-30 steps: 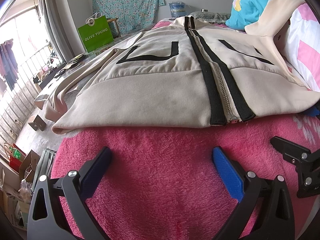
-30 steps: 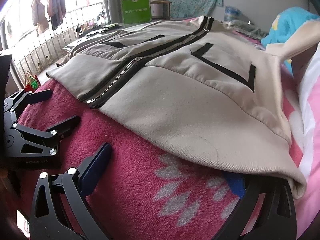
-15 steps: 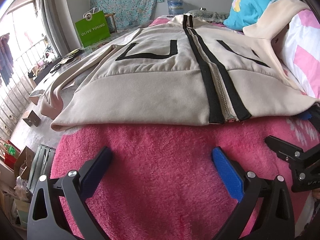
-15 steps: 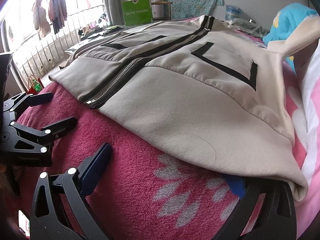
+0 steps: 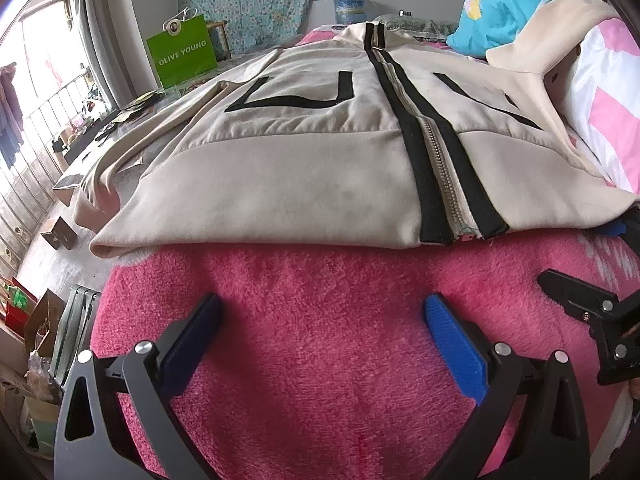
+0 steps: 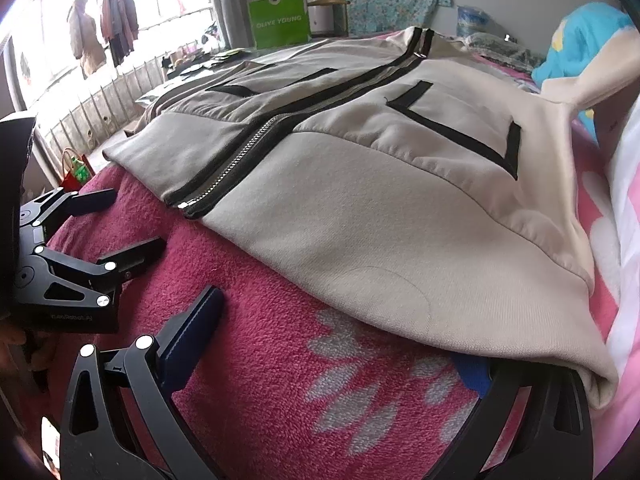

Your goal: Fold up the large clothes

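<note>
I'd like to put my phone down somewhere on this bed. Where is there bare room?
The pink blanket is bare between the jacket hem and the open left gripper. Beyond that the jacket covers most of the bed, with pillows crowding its right side.

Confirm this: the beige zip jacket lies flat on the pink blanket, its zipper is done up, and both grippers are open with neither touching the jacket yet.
One part is wrong. The left gripper is open over the pink blanket, clear of the jacket. But the right wrist view shows the right gripper open with one blue finger already tucked under the jacket's hem corner. The zipper is done up, as you said.
</note>
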`<action>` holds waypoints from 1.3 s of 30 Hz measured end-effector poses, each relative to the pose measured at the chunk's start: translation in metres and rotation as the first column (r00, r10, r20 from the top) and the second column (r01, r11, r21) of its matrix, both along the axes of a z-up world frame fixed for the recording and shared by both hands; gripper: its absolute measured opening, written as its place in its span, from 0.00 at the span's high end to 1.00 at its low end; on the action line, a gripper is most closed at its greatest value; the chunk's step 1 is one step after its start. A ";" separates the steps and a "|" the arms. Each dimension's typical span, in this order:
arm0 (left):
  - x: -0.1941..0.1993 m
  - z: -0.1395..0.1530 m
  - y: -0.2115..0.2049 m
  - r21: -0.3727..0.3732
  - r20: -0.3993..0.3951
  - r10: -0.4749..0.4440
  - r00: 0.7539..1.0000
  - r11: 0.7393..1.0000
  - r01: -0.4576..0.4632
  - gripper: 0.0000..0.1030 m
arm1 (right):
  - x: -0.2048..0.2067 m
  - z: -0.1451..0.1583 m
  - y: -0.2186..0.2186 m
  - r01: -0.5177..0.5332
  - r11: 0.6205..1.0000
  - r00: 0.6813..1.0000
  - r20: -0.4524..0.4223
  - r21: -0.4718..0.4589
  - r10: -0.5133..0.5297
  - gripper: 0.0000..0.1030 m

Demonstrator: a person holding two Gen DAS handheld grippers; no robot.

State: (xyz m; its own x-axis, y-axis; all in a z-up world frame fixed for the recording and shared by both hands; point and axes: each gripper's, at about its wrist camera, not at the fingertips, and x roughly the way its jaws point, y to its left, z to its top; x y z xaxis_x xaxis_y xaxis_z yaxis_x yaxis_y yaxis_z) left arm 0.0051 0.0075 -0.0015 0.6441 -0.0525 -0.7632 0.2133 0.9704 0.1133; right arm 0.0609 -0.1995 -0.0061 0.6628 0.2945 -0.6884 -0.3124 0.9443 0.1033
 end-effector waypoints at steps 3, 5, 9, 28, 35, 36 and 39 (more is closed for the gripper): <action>0.000 -0.001 -0.001 0.000 0.005 0.000 1.000 1.000 0.000 0.04 | -0.002 0.000 0.001 0.005 1.000 1.000 0.011 -0.005 -0.005 0.05; -0.001 0.000 -0.001 0.000 0.007 0.000 1.000 1.000 0.000 0.04 | -0.002 0.000 0.001 0.006 1.000 1.000 0.012 -0.005 -0.006 0.05; -0.001 0.000 -0.002 0.001 0.009 0.000 1.000 1.000 0.000 0.04 | -0.001 0.000 0.001 0.006 1.000 1.000 0.014 -0.005 -0.006 0.05; -0.003 0.001 0.000 0.004 0.019 0.000 1.000 1.000 0.000 0.04 | -0.002 0.000 0.000 0.006 1.000 1.000 0.014 -0.004 -0.006 0.05; -0.003 0.002 0.000 0.004 0.023 0.000 1.000 1.000 0.000 0.04 | -0.003 0.000 0.000 0.006 1.000 1.000 0.015 -0.003 -0.006 0.05; -0.003 0.002 0.000 0.005 0.024 0.000 1.000 1.000 0.000 0.04 | -0.003 0.000 0.000 0.006 1.000 1.000 0.015 -0.003 -0.006 0.05; -0.003 0.002 0.001 0.004 0.024 0.001 1.000 1.000 -0.001 0.03 | -0.003 0.000 0.000 0.006 1.000 1.000 0.014 -0.003 -0.006 0.05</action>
State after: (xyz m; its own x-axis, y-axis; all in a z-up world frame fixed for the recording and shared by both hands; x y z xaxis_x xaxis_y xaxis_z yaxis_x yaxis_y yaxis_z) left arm 0.0024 0.0085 0.0007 0.6621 -0.0490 -0.7478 0.2098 0.9701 0.1222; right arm 0.0583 -0.1996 -0.0063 0.6741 0.2886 -0.6799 -0.3085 0.9464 0.0959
